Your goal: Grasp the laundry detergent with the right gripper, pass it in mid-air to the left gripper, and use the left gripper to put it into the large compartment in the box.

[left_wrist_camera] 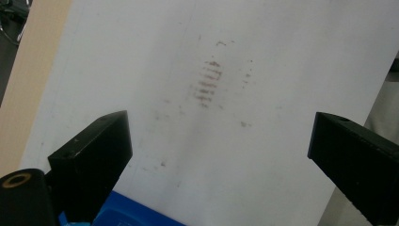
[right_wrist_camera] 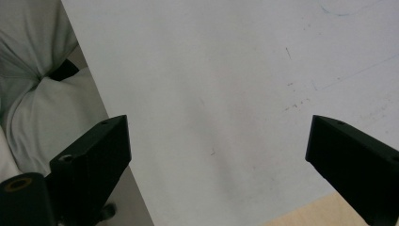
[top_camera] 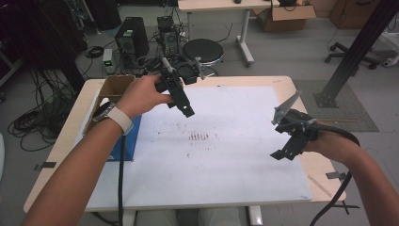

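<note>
High view first: both grippers are held up off a big white sheet (top_camera: 226,141) that's spread over most of the bench (top_camera: 282,82). The left gripper (top_camera: 181,101) is gripped by the left hand (top_camera: 141,96) above the sheet's far left part, just beside a cardboard box (top_camera: 113,89) that's parked at the bench's left edge, with a blue pad (top_camera: 129,141) lying partly under the forearm. The right gripper (top_camera: 287,148) is held by the right hand (top_camera: 331,143) over the sheet's right edge, well apart from the left one.

Jaws on both are spread wide with nothing between them, which is confirmed in the left gripper view (left_wrist_camera: 219,141) and the right gripper view (right_wrist_camera: 216,141), where plain sheet is seen through each gap. A patch of brownish smudge marks (top_camera: 198,137) is seen near the sheet's middle, between the two grippers, and it's picked up in the left gripper view (left_wrist_camera: 208,82) beyond the jaws too.
</note>
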A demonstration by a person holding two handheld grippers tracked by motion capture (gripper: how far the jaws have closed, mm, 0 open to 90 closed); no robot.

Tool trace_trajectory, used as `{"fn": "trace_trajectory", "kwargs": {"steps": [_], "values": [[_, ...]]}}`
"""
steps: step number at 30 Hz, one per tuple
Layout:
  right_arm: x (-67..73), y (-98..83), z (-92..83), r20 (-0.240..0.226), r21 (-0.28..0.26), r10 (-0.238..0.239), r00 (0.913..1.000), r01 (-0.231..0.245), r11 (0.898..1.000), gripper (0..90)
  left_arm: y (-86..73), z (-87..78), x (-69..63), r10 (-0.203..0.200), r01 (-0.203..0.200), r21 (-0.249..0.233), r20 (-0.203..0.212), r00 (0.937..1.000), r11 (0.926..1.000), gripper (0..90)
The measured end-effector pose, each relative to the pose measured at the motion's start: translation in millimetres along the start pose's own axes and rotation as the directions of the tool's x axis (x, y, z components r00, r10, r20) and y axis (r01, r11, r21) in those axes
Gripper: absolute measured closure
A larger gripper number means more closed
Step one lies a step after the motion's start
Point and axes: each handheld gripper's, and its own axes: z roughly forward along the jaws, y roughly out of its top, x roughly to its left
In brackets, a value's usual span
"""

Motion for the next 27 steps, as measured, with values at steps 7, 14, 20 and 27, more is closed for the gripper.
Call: {"fn": "trace_trajectory", "kwargs": {"steps": [7,14,20,27], "values": [[-3.2,1.0,1.4,-0.002,-0.002,-0.004,1.0,0.004,1.0,7.0,-0.2,2.3,5.1,-0.007,0.007,0.002,0.003,1.0,1.0,7.3],[-4.6,0.9,5.1,-0.005,0.003,-0.006,1.0,0.006,1.0,7.0,-0.1,5.2,5.4,-0.005,0.005,0.008,0.0,1.0,1.0,7.4],[-3.8,1.6,6.8,-0.009,0.002,-0.004,0.9999,0.004,1.0,7.0,0.7,6.1,5.1,0.0,0.0,0.006,0.0,1.0,1.0,7.5],[-4.2,-0.4,8.3,-0.011,-0.001,0.001,0.9999,-0.001,1.0,7.1,1.2,6.7,6.1,-0.005,0.005,0.004,0.0,1.0,1.0,7.7]]}}
